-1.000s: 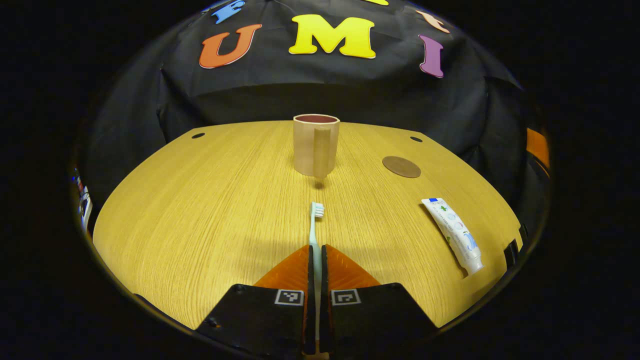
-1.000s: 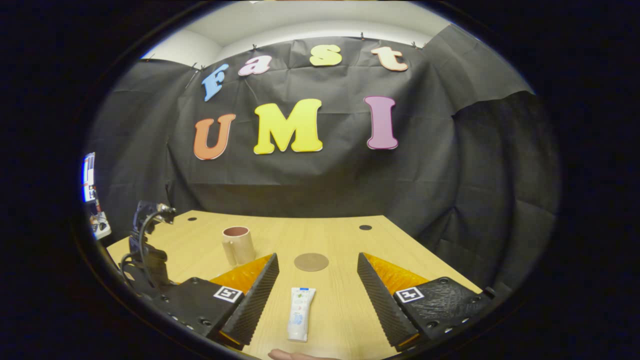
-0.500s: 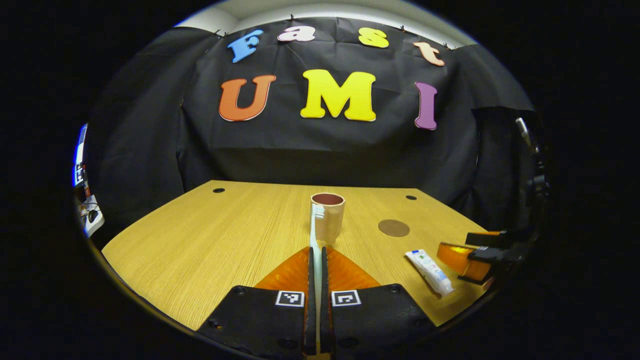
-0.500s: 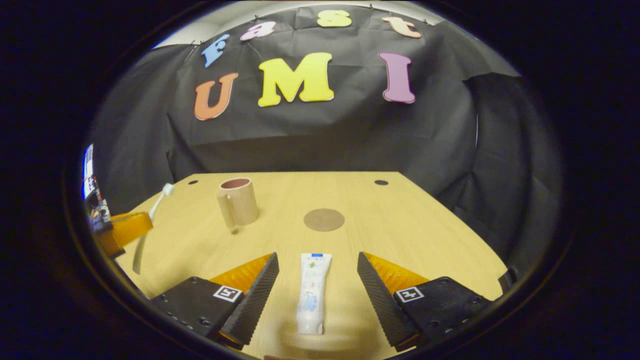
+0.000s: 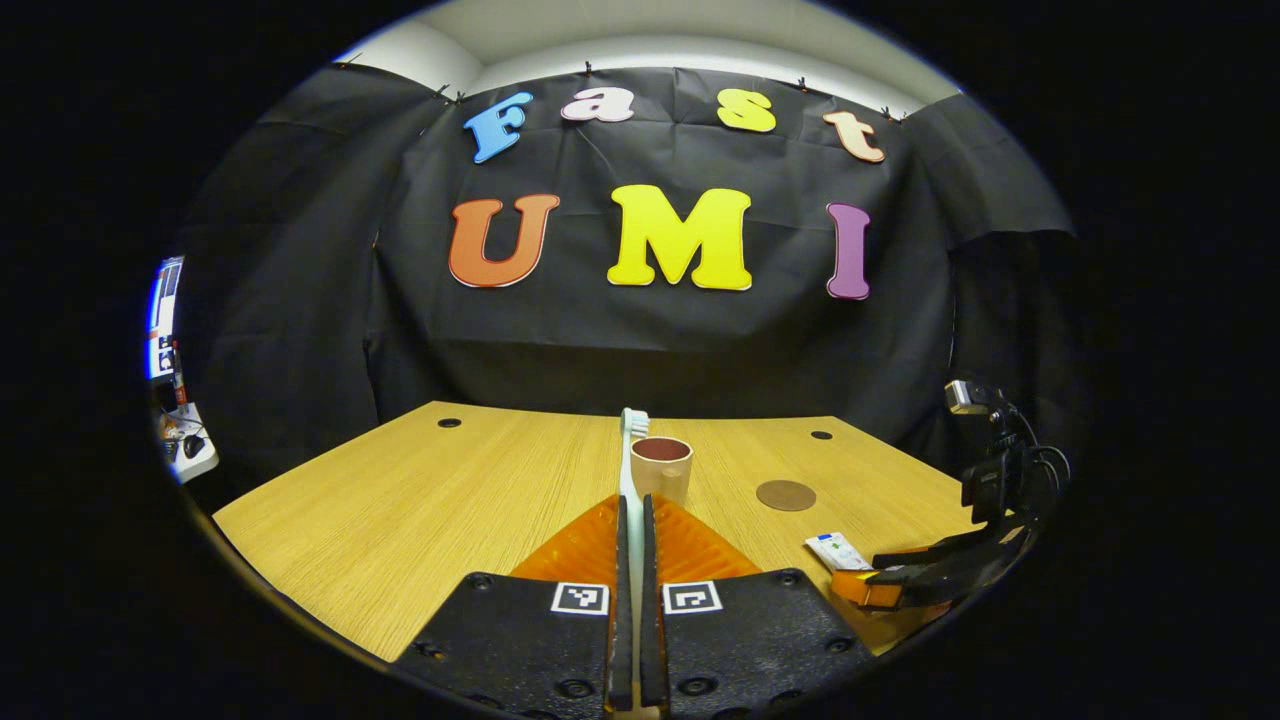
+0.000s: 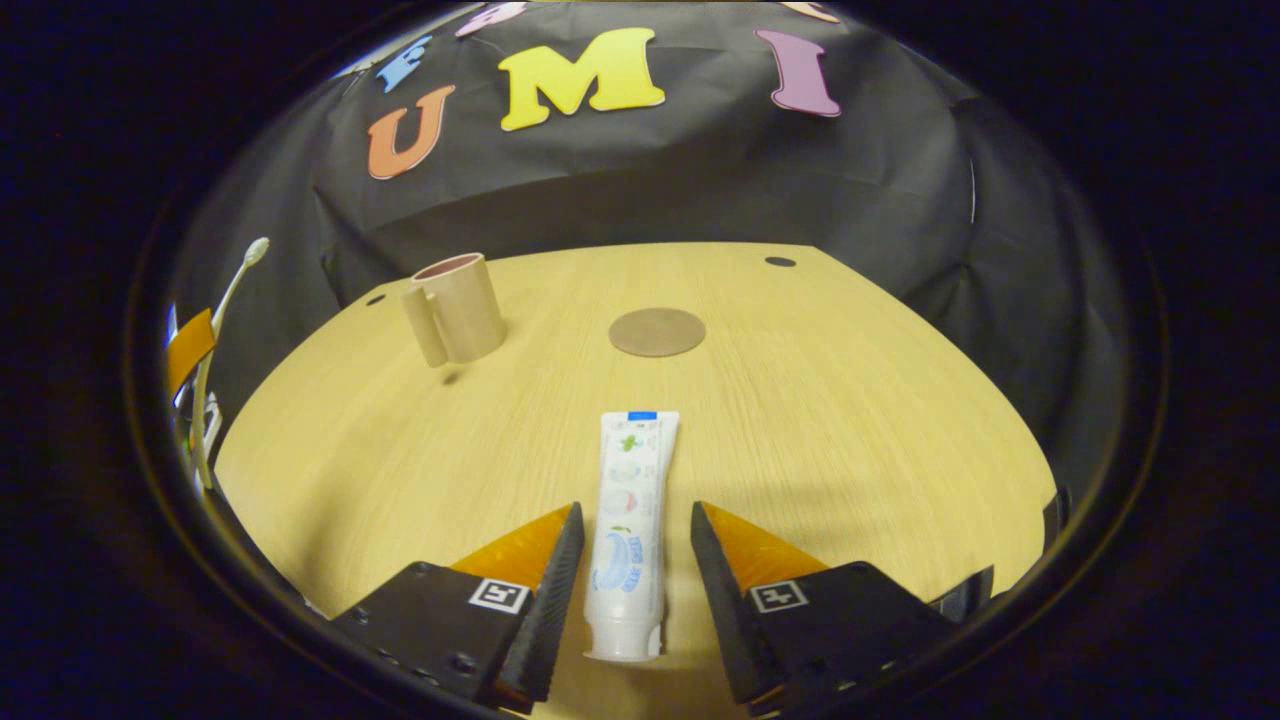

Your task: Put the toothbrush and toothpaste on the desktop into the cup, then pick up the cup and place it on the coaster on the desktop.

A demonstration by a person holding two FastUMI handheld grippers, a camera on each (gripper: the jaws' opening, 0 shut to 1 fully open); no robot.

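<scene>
I've raised the toothbrush [image 5: 631, 450], left gripper [image 5: 631, 520] jaws clamped on it; right gripper [image 6: 628, 520] jaws, seemingly still apart, straddle the toothpaste [image 6: 630, 520]. An off-centre squeeze could skid it across the counter [image 6: 850, 400].

The table [image 6: 820, 420] looks like light wood with fine lines in it, smooth and a bit shiny. The toothpaste [image 6: 630, 520], between the right tool's [image 6: 628, 570] ridged fingers [image 6: 545, 600], looks like smooth, shiny plastic. The cup [image 6: 455, 310] looks matt. The wall cloth [image 5: 700, 340] looks creased.
</scene>
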